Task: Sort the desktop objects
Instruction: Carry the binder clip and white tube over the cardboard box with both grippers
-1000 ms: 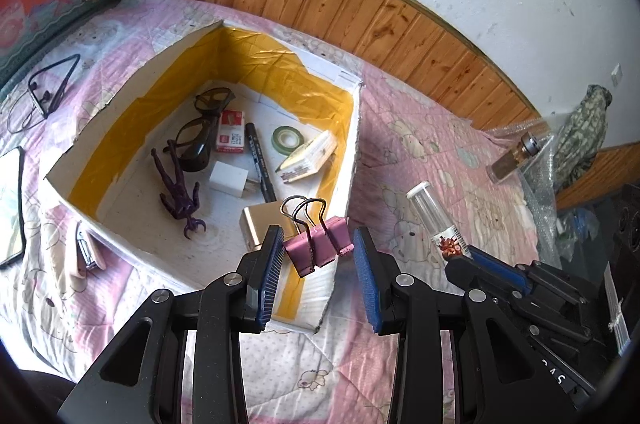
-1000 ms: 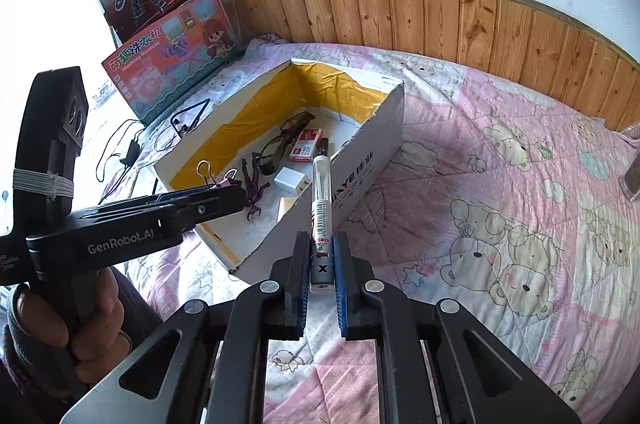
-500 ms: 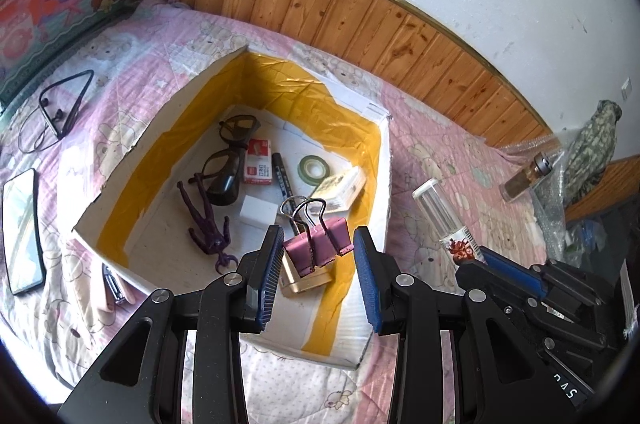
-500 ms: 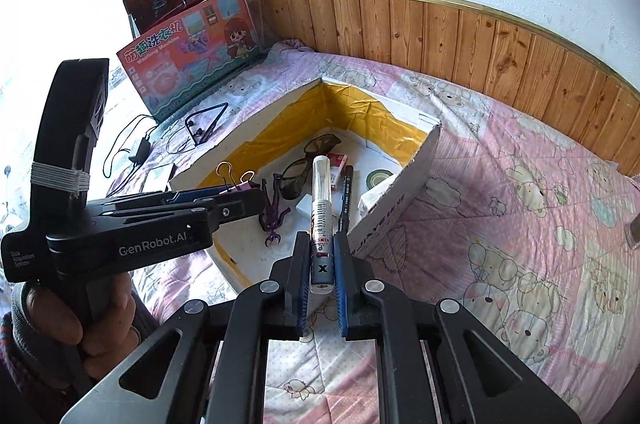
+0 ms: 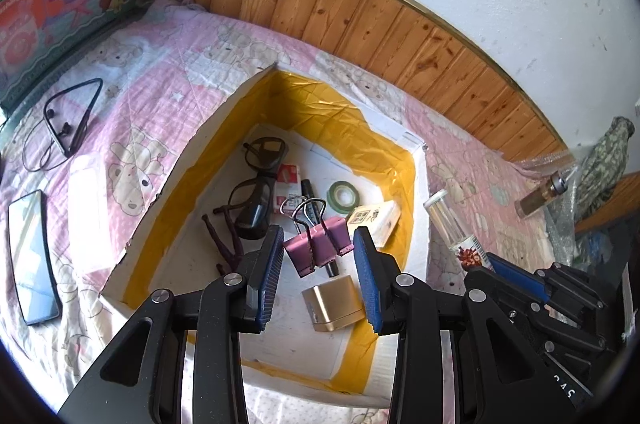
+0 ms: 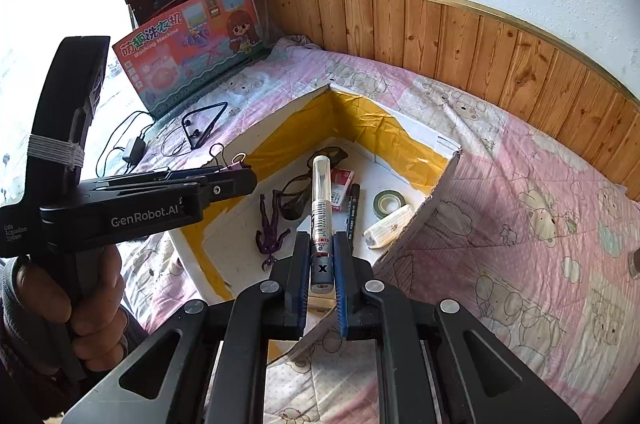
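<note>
I hover my left gripper (image 5: pixel 318 256) over the white cardboard box lined with yellow tape (image 5: pixel 224 159), jaws apart around the pink binder clip (image 5: pixel 316 248), seemingly mid-drop. My right gripper (image 6: pixel 321 268) clamps the clear-capped glue tube (image 6: pixel 321 207); next, lowering it inside.

Black left gripper (image 6: pixel 236 179), white GenRobot.AI lettering, blue ribbed pads (image 5: pixel 366 276), silver screws

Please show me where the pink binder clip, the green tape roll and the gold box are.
pink binder clip (image 5: pixel 316 248), left wrist view, pink body.
green tape roll (image 5: pixel 343 197), left wrist view, ring face.
gold box (image 5: pixel 334 302), left wrist view, top face.
</note>
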The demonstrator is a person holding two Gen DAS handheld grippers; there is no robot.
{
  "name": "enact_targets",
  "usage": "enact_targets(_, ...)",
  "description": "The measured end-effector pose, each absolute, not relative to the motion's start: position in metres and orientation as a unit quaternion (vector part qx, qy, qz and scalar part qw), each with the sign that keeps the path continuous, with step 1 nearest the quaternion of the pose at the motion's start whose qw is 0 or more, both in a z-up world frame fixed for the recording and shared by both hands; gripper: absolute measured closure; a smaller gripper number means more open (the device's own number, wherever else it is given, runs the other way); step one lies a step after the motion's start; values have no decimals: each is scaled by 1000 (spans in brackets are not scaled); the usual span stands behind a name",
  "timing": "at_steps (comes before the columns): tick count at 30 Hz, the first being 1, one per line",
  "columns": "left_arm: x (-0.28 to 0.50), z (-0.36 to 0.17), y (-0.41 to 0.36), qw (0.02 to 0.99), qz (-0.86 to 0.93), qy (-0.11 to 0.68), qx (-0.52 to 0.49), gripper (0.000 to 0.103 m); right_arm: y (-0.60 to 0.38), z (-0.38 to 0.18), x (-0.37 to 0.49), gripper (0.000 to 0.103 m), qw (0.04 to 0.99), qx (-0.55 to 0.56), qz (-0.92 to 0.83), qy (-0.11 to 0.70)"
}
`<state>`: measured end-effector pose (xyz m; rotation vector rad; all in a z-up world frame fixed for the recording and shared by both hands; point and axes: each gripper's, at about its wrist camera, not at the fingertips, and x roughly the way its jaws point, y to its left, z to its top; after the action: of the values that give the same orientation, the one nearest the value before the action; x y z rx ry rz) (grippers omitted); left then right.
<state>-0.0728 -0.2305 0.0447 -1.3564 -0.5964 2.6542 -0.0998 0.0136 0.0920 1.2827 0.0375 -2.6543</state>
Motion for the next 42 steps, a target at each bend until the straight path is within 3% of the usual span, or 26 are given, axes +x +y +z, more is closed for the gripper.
enact_targets(42,-102,-18,-219,60,819,-179,-542,66,11,25,-242,91,91,522,-846,59)
